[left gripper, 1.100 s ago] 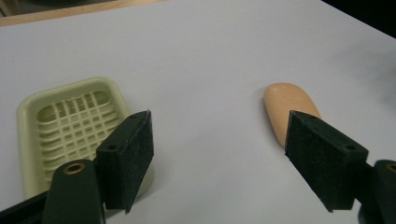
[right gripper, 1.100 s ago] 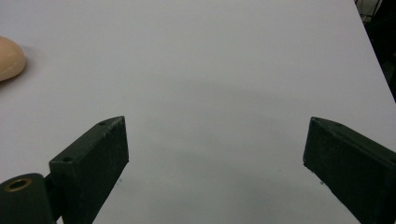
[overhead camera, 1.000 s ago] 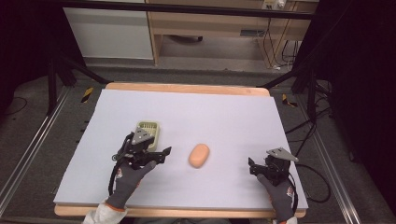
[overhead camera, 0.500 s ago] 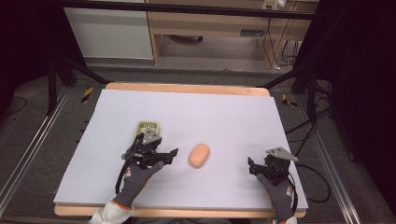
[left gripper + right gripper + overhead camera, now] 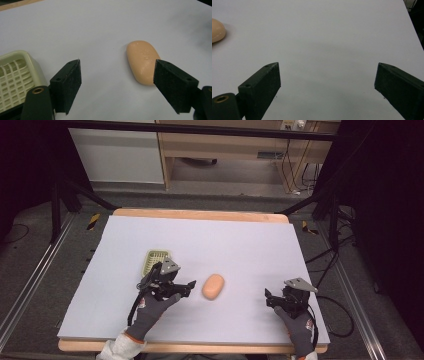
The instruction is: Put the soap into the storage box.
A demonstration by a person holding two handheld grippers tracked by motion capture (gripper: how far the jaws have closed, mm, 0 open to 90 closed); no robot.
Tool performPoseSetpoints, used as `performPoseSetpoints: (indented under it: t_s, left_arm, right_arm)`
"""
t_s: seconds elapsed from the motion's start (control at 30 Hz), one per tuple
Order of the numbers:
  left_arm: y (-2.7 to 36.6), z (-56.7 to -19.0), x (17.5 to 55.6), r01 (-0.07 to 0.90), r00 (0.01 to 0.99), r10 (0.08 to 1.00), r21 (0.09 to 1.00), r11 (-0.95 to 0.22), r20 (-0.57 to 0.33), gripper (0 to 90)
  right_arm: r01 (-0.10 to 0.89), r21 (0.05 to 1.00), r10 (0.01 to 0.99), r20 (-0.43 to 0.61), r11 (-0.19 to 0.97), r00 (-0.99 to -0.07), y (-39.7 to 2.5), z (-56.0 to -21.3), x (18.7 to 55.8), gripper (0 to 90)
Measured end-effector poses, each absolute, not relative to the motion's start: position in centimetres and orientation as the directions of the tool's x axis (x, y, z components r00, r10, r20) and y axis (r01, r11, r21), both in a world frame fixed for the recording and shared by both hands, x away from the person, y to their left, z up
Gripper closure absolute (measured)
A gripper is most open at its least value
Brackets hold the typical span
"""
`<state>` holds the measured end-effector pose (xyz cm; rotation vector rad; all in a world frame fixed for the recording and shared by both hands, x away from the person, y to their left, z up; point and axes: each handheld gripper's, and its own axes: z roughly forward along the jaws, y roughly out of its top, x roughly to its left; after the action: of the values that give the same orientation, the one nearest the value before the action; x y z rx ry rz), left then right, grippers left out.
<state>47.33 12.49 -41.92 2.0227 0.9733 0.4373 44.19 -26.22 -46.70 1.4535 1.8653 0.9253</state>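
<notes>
Soap (image 5: 213,286) sits mid-worktop (image 5: 240,245) in the high view, just right of the left gripper (image 5: 186,288); a cream slotted dish (image 5: 154,259) lies behind that gripper, while the right gripper (image 5: 268,299) rests well apart near the front edge. Left gripper view: fingers (image 5: 67,83) spread wide, soap just ahead by the right finger, nothing pinched, dish at the left. Right gripper view: fingers (image 5: 263,86) spread over bare worktop, soap at the far left edge.
</notes>
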Motion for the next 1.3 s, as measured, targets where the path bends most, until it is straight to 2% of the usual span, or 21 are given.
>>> performPoseSetpoints:
  t_s: [0.63, 1.3]
  left_arm:
    - [8.7, -42.7, 49.8, 0.518, 0.665, 0.746, 0.745, -0.420, -0.042, 21.7]
    - [5.0, -44.1, 50.3, 0.522, 0.697, 0.716, 0.700, -0.488, -0.021, 21.5]
  right_arm:
    - [0.557, 0.811, 0.969, -0.048, 0.180, -0.244, -25.4, -46.5, 44.5, 6.9]
    - [0.562, 0.809, 0.969, -0.035, 0.172, -0.246, -25.4, -46.5, 44.4, 6.9]
